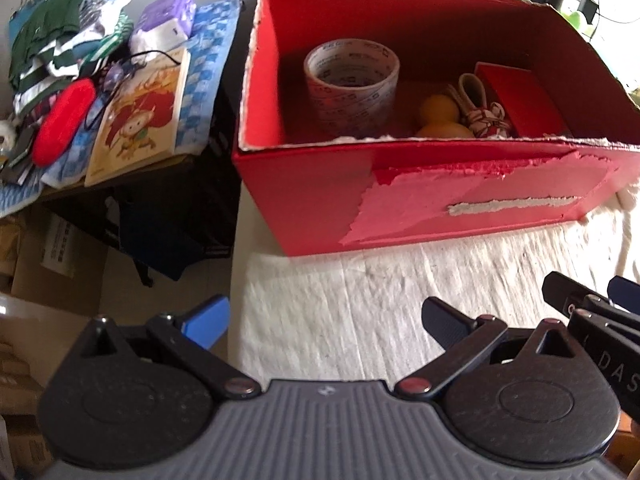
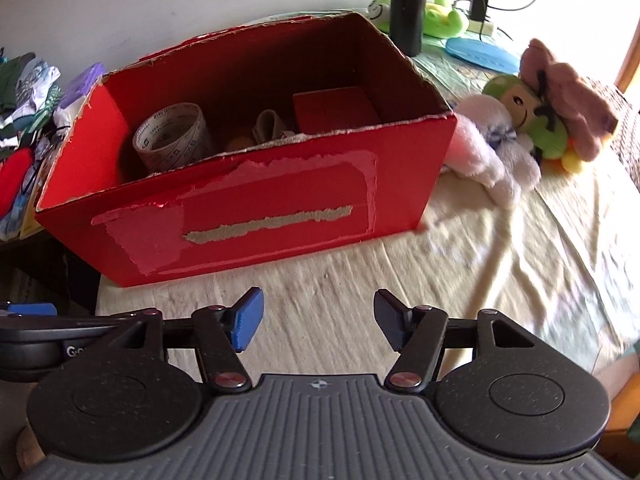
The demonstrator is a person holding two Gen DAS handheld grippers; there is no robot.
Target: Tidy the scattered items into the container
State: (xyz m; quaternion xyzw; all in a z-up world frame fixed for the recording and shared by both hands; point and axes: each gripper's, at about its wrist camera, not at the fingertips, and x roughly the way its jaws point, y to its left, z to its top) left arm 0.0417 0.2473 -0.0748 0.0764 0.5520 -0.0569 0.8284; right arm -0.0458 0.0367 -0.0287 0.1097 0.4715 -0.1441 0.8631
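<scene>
Seemingly the tidying is nearly done: inside the red box point(image 1: 420, 200) a tape roll point(image 1: 351, 80), yellow toy point(image 1: 440, 114) and small red box point(image 1: 520, 100) are seen. Both the left gripper point(image 1: 324, 320) and right gripper point(image 2: 318, 324) are spread, empty. Plush toys point(image 2: 520, 128) are left near the bedsheet's point(image 2: 500, 248) right edge.

Ahead of my left tongs point(image 1: 324, 320) sits the red cardboard box point(image 1: 420, 200), open-topped, its rim torn and a ragged patch peeled off the near wall. Inside I see a roll of printed tape point(image 1: 351, 88) standing on its side at the left, a yellow duck point(image 1: 440, 118), a small patterned shoe point(image 1: 482, 110) and a little red box point(image 1: 524, 98) further right.
</scene>
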